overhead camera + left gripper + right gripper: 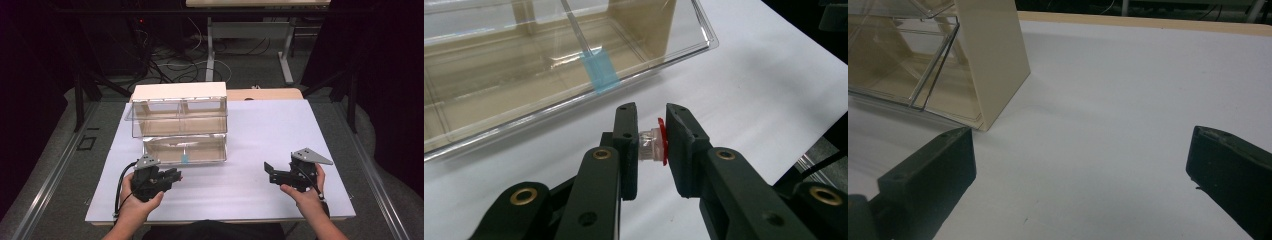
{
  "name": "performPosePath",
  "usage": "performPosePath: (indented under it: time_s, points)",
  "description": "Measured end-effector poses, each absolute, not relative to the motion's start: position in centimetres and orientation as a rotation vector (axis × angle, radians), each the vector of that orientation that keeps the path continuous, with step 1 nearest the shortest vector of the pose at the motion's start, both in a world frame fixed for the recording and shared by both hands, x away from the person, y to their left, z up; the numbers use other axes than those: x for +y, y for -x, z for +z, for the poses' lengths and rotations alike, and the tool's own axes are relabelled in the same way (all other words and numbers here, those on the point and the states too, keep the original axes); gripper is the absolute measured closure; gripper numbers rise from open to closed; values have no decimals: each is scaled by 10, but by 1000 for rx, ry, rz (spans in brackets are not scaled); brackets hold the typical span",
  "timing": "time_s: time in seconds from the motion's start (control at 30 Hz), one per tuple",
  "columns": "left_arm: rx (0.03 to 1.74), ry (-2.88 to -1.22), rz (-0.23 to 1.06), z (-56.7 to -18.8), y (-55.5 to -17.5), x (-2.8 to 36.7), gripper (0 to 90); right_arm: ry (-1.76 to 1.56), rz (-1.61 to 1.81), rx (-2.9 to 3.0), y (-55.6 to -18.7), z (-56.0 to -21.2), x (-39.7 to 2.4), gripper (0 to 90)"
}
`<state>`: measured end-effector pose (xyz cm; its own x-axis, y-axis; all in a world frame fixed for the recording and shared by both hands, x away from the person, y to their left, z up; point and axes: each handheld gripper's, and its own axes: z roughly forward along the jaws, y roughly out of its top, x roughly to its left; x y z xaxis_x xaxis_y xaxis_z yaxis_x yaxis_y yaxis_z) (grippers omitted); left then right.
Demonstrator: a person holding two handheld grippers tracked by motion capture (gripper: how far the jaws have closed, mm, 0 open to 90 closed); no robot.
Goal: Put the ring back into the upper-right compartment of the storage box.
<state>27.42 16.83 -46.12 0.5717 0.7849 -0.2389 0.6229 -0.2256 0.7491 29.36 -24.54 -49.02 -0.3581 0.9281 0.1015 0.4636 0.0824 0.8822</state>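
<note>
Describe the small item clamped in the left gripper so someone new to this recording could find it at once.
Start at the beige two-tier cabinet with clear plastic drawers on the white table. Just in front of its lower drawer, the left gripper is shut on a small clear plastic piece with a red disc end. That red rim sets it apart from the pale blue tab on the drawer.

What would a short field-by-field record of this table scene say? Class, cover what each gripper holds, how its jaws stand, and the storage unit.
left gripper: jaws shut on a small clear piece with a red rim, just in front of the lower drawer
right gripper: jaws wide apart, nothing between them, over the white table
drawer unit: beige frame, two clear drawers stacked
lower drawer: pulled out, small blue tab on its front
</note>
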Motion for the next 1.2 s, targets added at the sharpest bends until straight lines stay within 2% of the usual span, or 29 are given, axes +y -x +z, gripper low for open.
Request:
performPosePath:
  time_s: [1.2]
  points:
    - [1141, -1870, 248, -406, -278, 187, 768, -1389, 1221, 1871, -296, -493, -243, 0]
